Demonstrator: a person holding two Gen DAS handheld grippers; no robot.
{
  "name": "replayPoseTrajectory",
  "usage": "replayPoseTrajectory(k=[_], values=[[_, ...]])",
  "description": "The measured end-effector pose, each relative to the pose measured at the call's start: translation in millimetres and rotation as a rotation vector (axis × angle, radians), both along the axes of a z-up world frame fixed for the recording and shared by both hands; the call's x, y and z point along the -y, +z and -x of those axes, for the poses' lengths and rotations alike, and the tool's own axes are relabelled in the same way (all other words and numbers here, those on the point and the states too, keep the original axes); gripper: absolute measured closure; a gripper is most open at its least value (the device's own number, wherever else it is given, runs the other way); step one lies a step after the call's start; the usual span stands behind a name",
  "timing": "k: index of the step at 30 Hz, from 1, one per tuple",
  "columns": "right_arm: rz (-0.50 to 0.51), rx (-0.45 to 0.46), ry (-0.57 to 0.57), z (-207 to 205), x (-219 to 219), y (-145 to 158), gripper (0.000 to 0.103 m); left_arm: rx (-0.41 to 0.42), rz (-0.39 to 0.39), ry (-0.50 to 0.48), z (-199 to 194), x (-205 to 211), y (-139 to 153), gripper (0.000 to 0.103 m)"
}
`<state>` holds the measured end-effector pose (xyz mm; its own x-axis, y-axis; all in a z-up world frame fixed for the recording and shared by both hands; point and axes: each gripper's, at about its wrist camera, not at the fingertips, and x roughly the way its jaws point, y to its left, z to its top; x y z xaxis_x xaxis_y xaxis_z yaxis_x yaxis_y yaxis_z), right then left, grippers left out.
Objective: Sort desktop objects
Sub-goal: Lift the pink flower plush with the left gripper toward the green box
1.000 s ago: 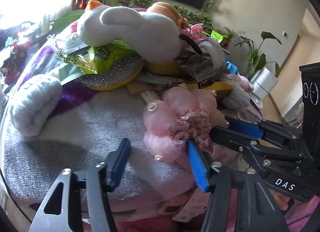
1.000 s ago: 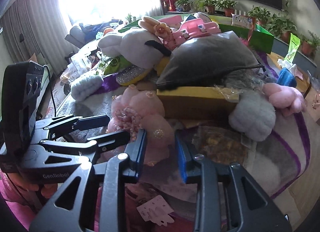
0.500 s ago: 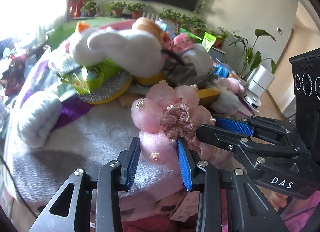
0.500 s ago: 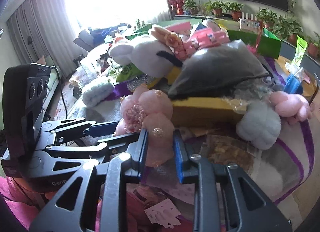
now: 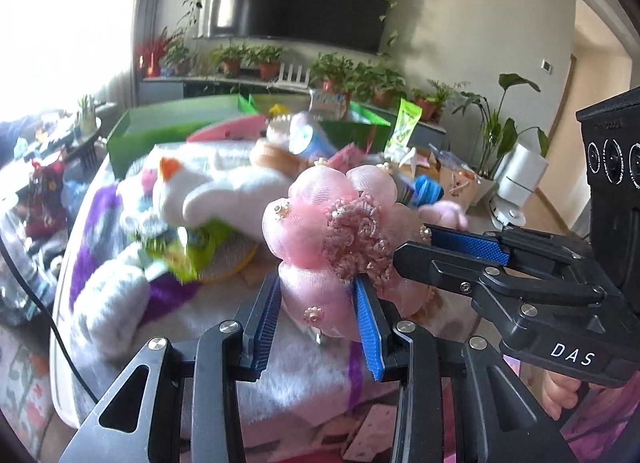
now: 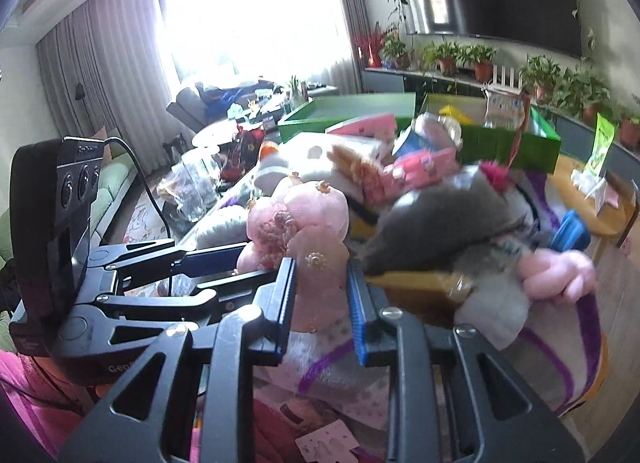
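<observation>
Much of the pile behind is smeared by motion blur: the white plush toy (image 5: 224,187) and the green wrapper (image 5: 204,247) under it show only as soft shapes, and what lies beneath the grey pouch (image 6: 444,219) is hidden. The green box (image 6: 496,135) at the back holds things (a blue-and-white packet among them, the rest too blurred to name). The pink fabric flower (image 5: 336,239) is lifted above the grey-and-purple blanket (image 5: 304,375) on the counter, pinched from two sides. The left gripper (image 5: 320,321) has just closed narrow on its lower petal, and the right gripper (image 6: 320,303) has just closed on another petal, both with blue pads pressing the fabric.
</observation>
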<state>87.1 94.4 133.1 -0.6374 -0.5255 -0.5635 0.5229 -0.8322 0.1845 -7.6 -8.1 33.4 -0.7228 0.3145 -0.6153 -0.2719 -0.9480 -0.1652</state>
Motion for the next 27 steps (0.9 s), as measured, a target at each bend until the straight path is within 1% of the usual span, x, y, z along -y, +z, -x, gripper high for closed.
replayPoseTrajectory(k=[6,14,23,27], values=[[0.026,-0.040,-0.017,10.3,-11.5,19.1,0.077,-0.043,0.042,-0.024,14.3,-9.8,19.4,0.065],[0.079,-0.047,-0.041,38.9,-27.1,40.4,0.076,-0.067,0.067,-0.033,42.9,-22.2,44.8,0.065],[0.091,-0.079,-0.063,62.6,-38.5,57.3,0.076,-0.095,0.106,-0.031,62.0,-34.8,64.1,0.065],[0.097,-0.082,-0.062,70.4,-42.3,61.5,0.076,-0.095,0.111,-0.027,69.6,-37.6,66.9,0.065]])
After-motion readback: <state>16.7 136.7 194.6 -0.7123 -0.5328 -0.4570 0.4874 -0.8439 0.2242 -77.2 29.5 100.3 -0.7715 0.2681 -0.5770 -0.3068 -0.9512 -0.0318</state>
